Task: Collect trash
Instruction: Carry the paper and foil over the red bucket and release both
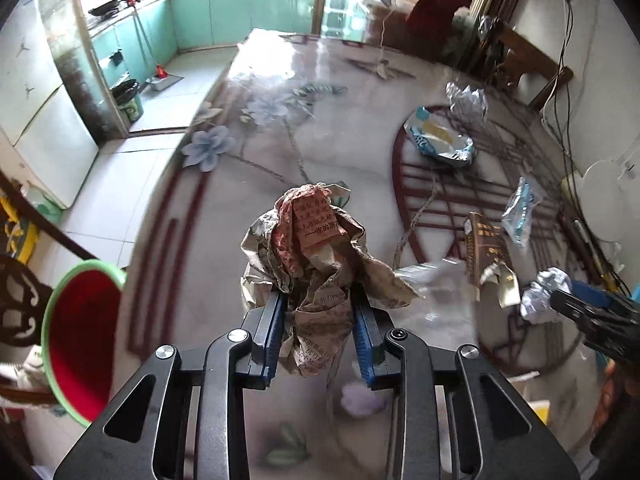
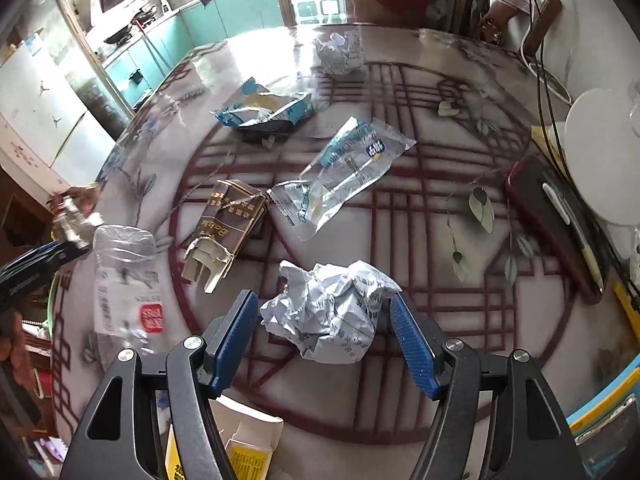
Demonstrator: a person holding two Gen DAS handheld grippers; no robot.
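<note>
My left gripper (image 1: 320,300) is shut on a crumpled ball of brown and red newspaper (image 1: 312,240), with both blue pads pressed into its lower part. It is held above the patterned glass table (image 1: 312,140). In the right wrist view the left gripper (image 2: 52,252) shows blurred at the left edge. My right gripper (image 2: 322,300) stands open around a crumpled white paper ball (image 2: 332,312) that lies on the table. The right pad touches the ball's edge and a narrow gap shows at the left pad. A red bucket (image 1: 80,344) with a green rim stands beside the table at lower left.
More litter lies on the table: a blue snack bag (image 2: 264,112), a clear wrapper (image 2: 344,168), a torn brown carton (image 2: 228,220), a clear plastic bag (image 2: 124,280) and a crumpled silver wrapper (image 2: 340,52). At the right edge lie a dark red phone (image 2: 556,220) and a white disc (image 2: 604,160).
</note>
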